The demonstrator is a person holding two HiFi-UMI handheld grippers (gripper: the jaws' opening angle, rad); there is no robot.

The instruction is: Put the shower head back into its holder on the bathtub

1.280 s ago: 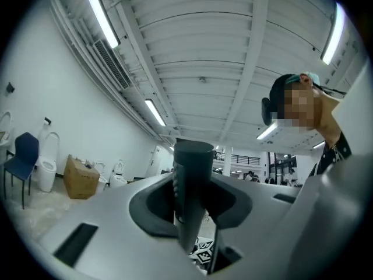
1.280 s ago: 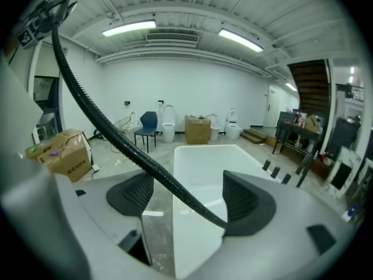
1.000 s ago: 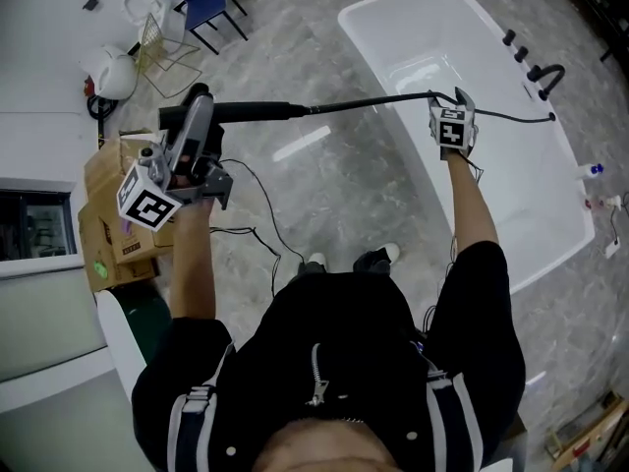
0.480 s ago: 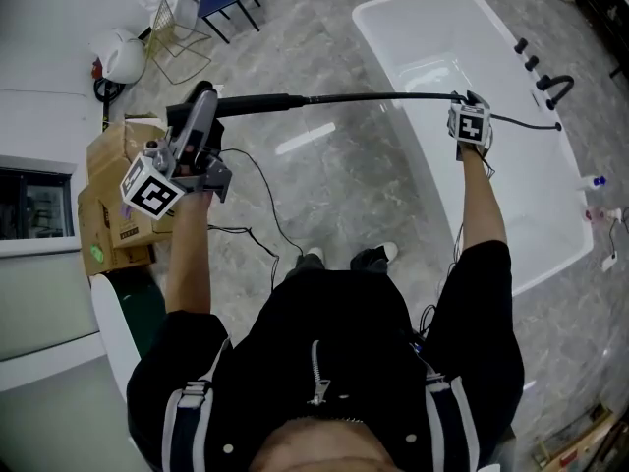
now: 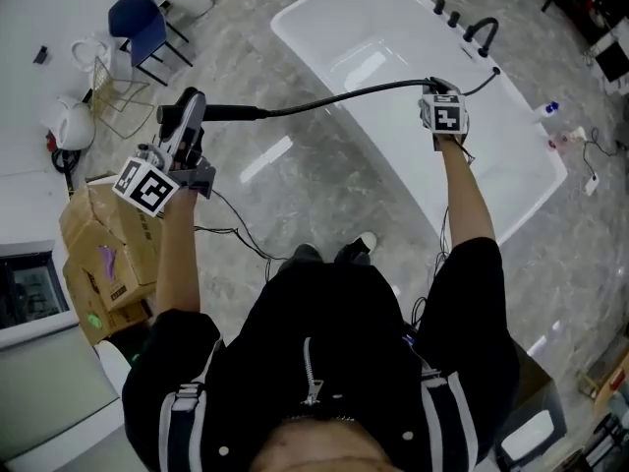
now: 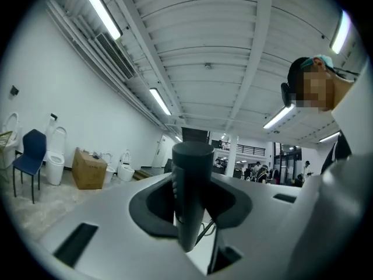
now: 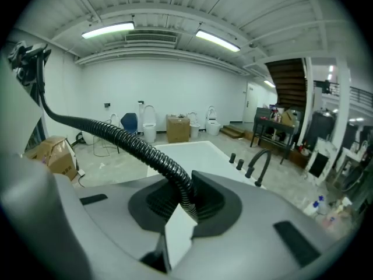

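The black shower head (image 5: pixel 211 113) lies level over the floor, and my left gripper (image 5: pixel 187 118) is shut on its handle (image 6: pixel 189 197). Its black ribbed hose (image 5: pixel 344 94) arcs to the right across the white bathtub (image 5: pixel 393 28). Over the tub, my right gripper (image 5: pixel 439 91) has its jaws closing on the hose (image 7: pixel 128 140), which runs between the pads. From there the hose goes on to the tub's far rim beside the black faucet (image 5: pixel 482 32) and the black knobs (image 5: pixel 447 10). The right gripper view shows the same faucet (image 7: pixel 259 162) ahead.
Cardboard boxes (image 5: pixel 98 244) stand at my left beside a white counter. A blue chair (image 5: pixel 142 23), a wire rack (image 5: pixel 113 96) and toilets are at the far left. A thin cable (image 5: pixel 246 239) trails on the marble floor. Small bottles (image 5: pixel 550 108) sit beyond the tub.
My right hand has shifted along the hose toward the tub's tap end. My left hand with the shower head has come lower. The head view has swung round.
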